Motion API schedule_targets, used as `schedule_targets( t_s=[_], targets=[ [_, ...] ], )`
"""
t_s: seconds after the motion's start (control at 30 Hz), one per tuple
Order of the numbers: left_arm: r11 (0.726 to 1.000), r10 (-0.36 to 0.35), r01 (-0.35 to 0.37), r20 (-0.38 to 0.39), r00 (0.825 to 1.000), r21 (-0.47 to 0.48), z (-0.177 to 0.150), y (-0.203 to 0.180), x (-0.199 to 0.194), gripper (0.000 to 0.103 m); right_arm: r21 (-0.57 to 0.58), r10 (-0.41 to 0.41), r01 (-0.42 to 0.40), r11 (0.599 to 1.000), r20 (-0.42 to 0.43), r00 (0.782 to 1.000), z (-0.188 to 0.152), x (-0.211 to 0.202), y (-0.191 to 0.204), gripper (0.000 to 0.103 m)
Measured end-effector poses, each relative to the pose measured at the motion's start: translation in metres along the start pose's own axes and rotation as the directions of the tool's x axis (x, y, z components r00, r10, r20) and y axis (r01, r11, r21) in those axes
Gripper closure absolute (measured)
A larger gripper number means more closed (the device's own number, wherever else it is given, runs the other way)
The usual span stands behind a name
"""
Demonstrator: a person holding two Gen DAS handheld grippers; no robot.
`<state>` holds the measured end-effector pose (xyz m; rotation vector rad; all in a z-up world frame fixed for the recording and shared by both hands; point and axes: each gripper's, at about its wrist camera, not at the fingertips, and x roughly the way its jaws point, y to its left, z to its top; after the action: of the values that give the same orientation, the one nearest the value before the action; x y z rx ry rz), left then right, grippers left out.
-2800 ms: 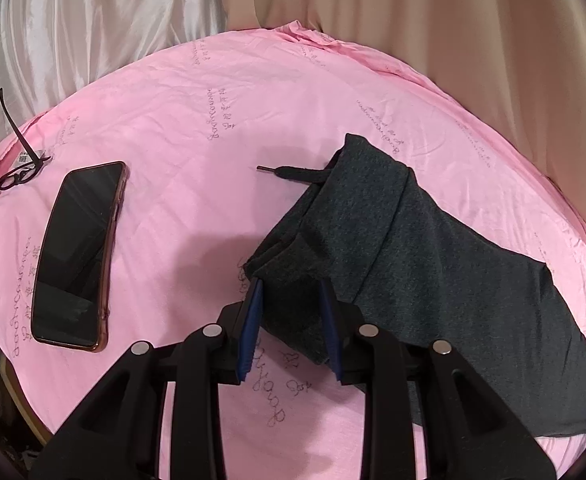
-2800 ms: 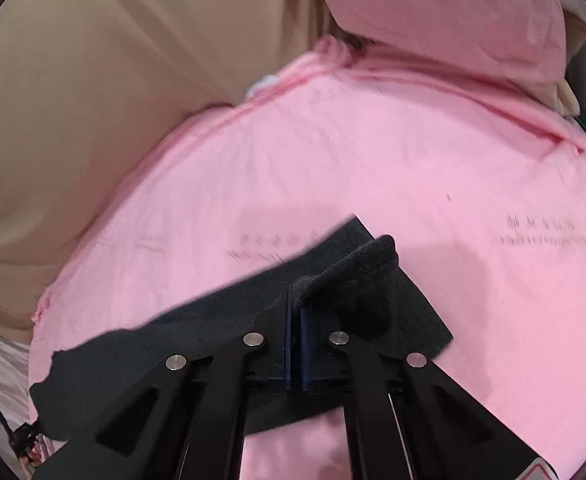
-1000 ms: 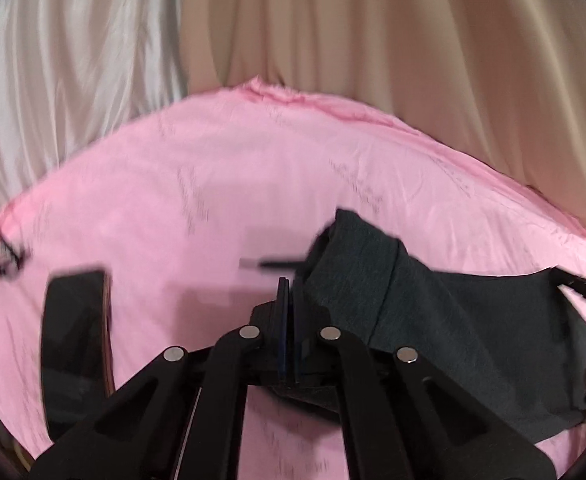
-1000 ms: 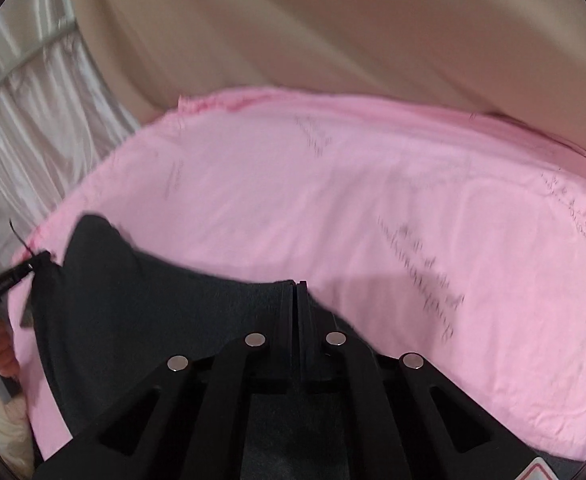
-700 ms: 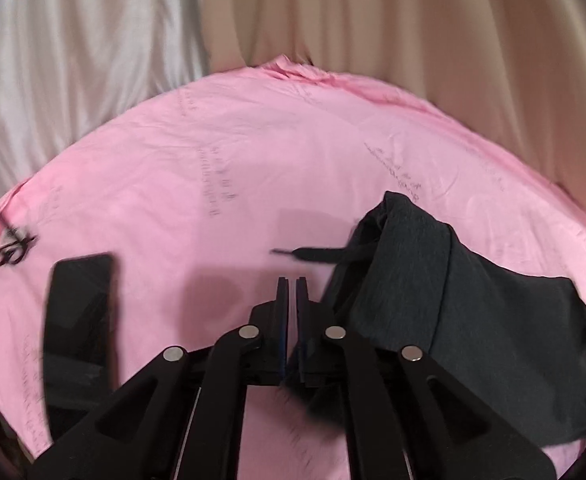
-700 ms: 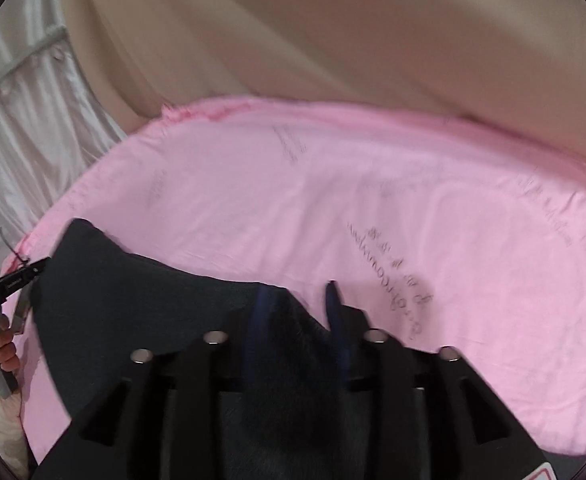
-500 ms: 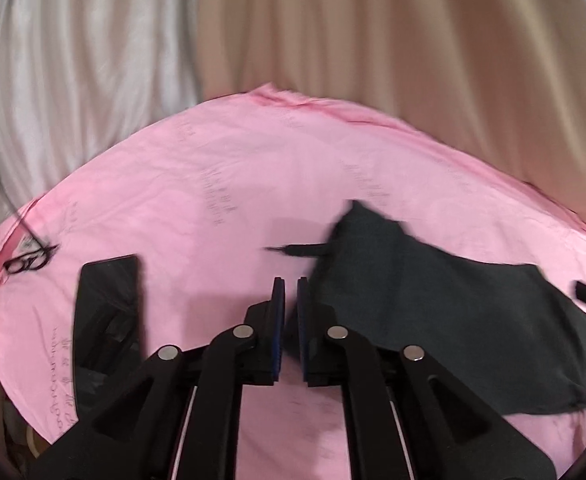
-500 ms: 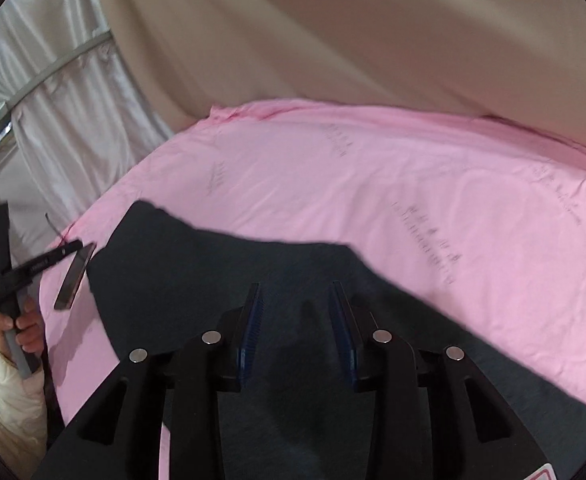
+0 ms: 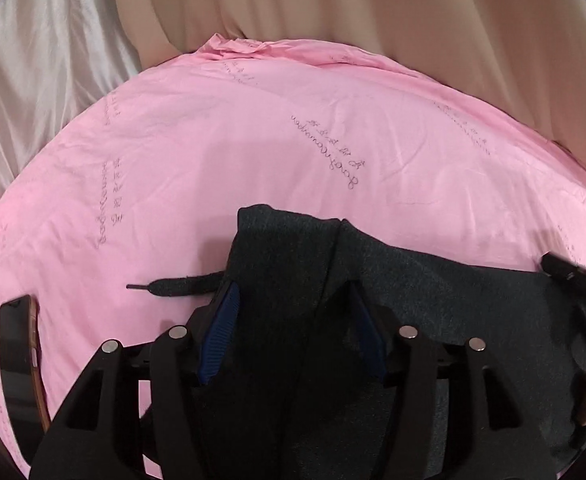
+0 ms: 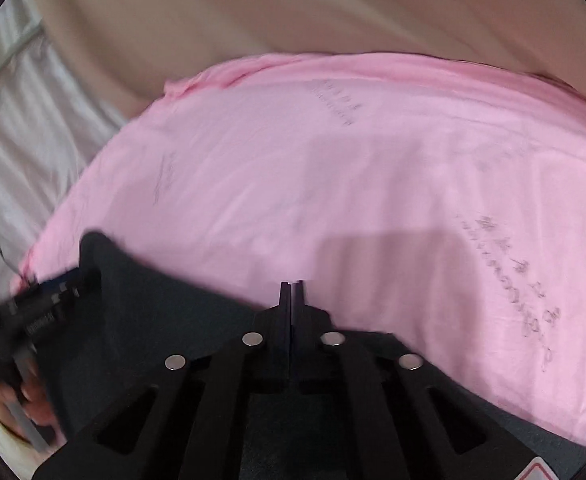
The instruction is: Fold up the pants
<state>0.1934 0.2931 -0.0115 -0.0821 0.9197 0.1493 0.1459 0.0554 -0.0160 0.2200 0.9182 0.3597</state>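
While the dark grey pants [image 9: 433, 292] lie flat, the left gripper [image 9: 293, 300] has just been opening over the waistband; the right gripper [image 10: 291, 285] seems closed, perhaps empty.

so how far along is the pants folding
Done: the dark pants lie as a narrowed strip across the pink sheet, apparently already folded once. In hand: the left hand-held gripper has just been opening, its blue pads either side of the drawstring end without pressing; the right hand-held gripper has just closed and is shut above the cloth, and whether it pinches any cannot be told. Left: probably another fold across the length.
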Motion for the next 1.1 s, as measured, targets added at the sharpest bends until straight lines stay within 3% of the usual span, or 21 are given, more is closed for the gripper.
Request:
schedule_targets(
  t_s=[0.03, 0.13, 0.3, 0.4, 0.43, 0.5, 0.57, 0.63, 0.67, 0.73, 0.77, 0.83, 0.9, 0.93, 0.97, 1.03, 1.07, 1.1],
  targets=[
    [1.0, 0.007, -0.007, 0.008, 1.0, 0.014, -0.002, -0.001, -0.001, 0.047, -0.029, 0.023, -0.023, 0.999, -0.001, 1.0, -0.009, -0.011, 0.003, 0.1],
    [0.999, 0.021, -0.022, 0.03, 0.999, 0.036, -0.01, 0.0, -0.005, 0.042, -0.059, -0.021, 0.021, 0.998, -0.011, 1.0, -0.044, -0.041, -0.01, 0.1],
    [0.997, 0.033, -0.041, 0.12, 0.992, 0.064, -0.033, 0.009, -0.057, 0.041, 0.086, -0.124, 0.121, 0.989, 0.028, 0.992, -0.097, -0.12, -0.08, 0.099],
    [0.99, 0.101, -0.107, 0.061, 0.993, 0.097, -0.052, 0.02, -0.05, 0.038, 0.05, -0.224, 0.224, 0.973, -0.016, 0.974, -0.13, -0.142, -0.099, 0.094],
    [0.99, 0.102, -0.105, 0.035, 0.994, 0.097, -0.058, 0.026, -0.043, 0.035, 0.055, -0.223, 0.222, 0.973, -0.003, 0.975, -0.136, -0.15, -0.105, 0.1],
    [0.998, 0.06, -0.061, 0.027, 0.998, 0.031, -0.063, 0.044, -0.044, 0.031, 0.131, -0.226, 0.224, 0.966, 0.0, 0.974, -0.144, -0.166, -0.113, 0.1],
    [0.998, 0.056, -0.055, 0.01, 0.998, -0.04, -0.061, 0.055, -0.052, 0.033, 0.119, -0.216, 0.211, 0.97, 0.039, 0.976, -0.143, -0.177, -0.104, 0.09],
    [0.995, 0.085, -0.082, 0.045, 0.995, -0.061, -0.059, 0.051, -0.071, 0.034, 0.085, -0.18, 0.174, 0.981, 0.07, 0.981, -0.132, -0.177, -0.093, 0.089],
    [0.99, 0.142, -0.139, 0.08, 0.987, -0.034, -0.058, 0.043, -0.08, 0.034, 0.068, -0.159, 0.154, 0.986, 0.075, 0.984, -0.121, -0.172, -0.088, 0.089],
    [0.968, 0.245, -0.249, 0.098, 0.965, 0.032, -0.057, 0.029, -0.08, 0.034, 0.053, -0.196, 0.192, 0.98, 0.081, 0.977, -0.102, -0.158, -0.083, 0.089],
    [0.953, 0.291, -0.295, 0.072, 0.954, 0.062, -0.058, 0.026, -0.072, 0.033, 0.05, -0.23, 0.227, 0.973, 0.065, 0.971, -0.095, -0.15, -0.086, 0.089],
    [0.948, 0.308, -0.308, 0.015, 0.951, 0.076, -0.064, 0.031, -0.056, 0.032, 0.082, -0.202, 0.199, 0.977, 0.035, 0.979, -0.093, -0.142, -0.091, 0.089],
    [0.946, 0.313, -0.315, 0.037, 0.949, 0.071, -0.069, 0.039, -0.052, 0.022, 0.08, -0.115, 0.116, 0.99, -0.007, 0.993, -0.098, -0.128, -0.089, 0.089],
    [0.946, 0.313, -0.316, 0.04, 0.949, 0.071, -0.071, 0.041, -0.051, 0.022, 0.05, -0.11, 0.112, 0.992, -0.046, 0.993, -0.104, -0.115, -0.082, 0.088],
    [0.948, 0.309, -0.311, 0.04, 0.95, 0.068, -0.071, 0.043, -0.051, 0.021, -0.013, -0.172, 0.172, 0.985, 0.002, 0.985, -0.109, -0.115, -0.069, 0.087],
    [0.948, 0.311, -0.313, 0.034, 0.95, 0.057, -0.068, 0.046, -0.05, 0.021, -0.1, -0.166, 0.163, 0.982, -0.016, 0.986, -0.116, -0.114, -0.043, 0.074],
    [0.946, 0.318, -0.32, 0.033, 0.947, 0.055, -0.068, 0.046, -0.05, 0.021, -0.122, -0.061, 0.055, 0.991, -0.043, 0.997, -0.118, -0.115, -0.033, 0.076],
    [0.944, 0.325, -0.326, 0.029, 0.945, 0.043, -0.066, 0.048, -0.05, 0.021, -0.125, -0.007, 0.001, 0.992, -0.048, 0.999, -0.118, -0.118, -0.03, 0.087]
  ],
)
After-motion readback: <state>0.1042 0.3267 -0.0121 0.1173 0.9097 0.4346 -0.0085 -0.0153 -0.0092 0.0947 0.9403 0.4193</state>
